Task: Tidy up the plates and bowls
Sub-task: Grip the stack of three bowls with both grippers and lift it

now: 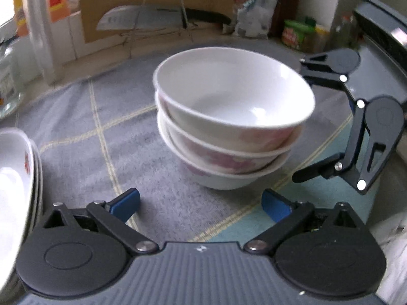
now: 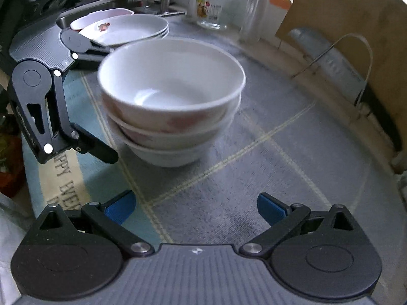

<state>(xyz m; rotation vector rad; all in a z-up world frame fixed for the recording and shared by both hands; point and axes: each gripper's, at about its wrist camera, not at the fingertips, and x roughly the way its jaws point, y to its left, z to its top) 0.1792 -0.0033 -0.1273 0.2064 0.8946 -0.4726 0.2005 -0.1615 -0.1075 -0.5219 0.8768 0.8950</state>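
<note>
Three white bowls with pink flower prints sit nested in a stack (image 1: 229, 122) on a grey-blue mat (image 1: 101, 132); the stack also shows in the right wrist view (image 2: 170, 101). A stack of white plates (image 2: 122, 29) lies behind the bowls by the sink, and shows at the left edge of the left wrist view (image 1: 15, 190). My left gripper (image 1: 201, 204) is open and empty, just short of the bowls. My right gripper (image 2: 195, 207) is open and empty, also short of the bowls. Each gripper shows in the other's view, wide open beside the stack.
A cleaver rests on a wire rack (image 1: 162, 17) against a cardboard sheet at the back. A glass jar (image 2: 216, 5) and a white pole (image 1: 40, 33) stand near the window. Bottles and packets (image 1: 300, 33) crowd the back right corner. A sink (image 2: 84, 10) lies behind the plates.
</note>
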